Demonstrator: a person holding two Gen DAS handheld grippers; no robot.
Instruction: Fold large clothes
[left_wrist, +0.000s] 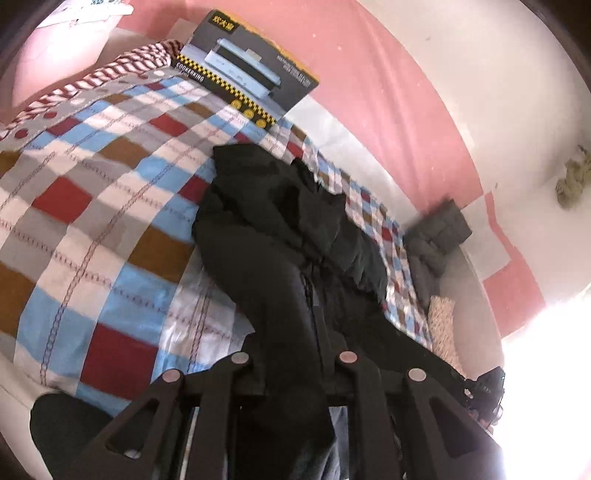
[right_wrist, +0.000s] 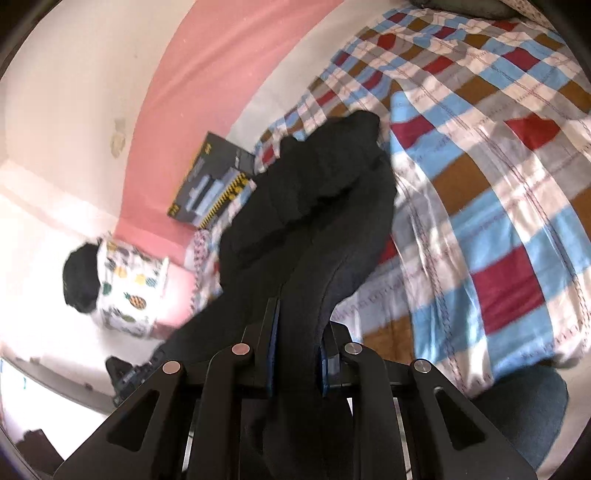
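Observation:
A large black jacket (left_wrist: 266, 221) lies stretched along a checkered bedspread (left_wrist: 92, 206), its near end raised off the bed. In the left wrist view its dark fabric runs down between the fingers of my left gripper (left_wrist: 295, 369), which is shut on it; the fingertips are hidden by the cloth. In the right wrist view the same jacket (right_wrist: 325, 177) rises from the bedspread (right_wrist: 498, 184) into my right gripper (right_wrist: 301, 321). That gripper's blue-padded fingers (right_wrist: 272, 332) pinch a thick fold of it.
A dark printed cardboard box (left_wrist: 247, 62) leans on the pink wall at the bed's far edge, next to a red-and-white striped cloth (left_wrist: 122, 62). A grey folded cloth (left_wrist: 436, 236) sits in the corner. A pineapple-print pillow (right_wrist: 129, 288) stands at the left.

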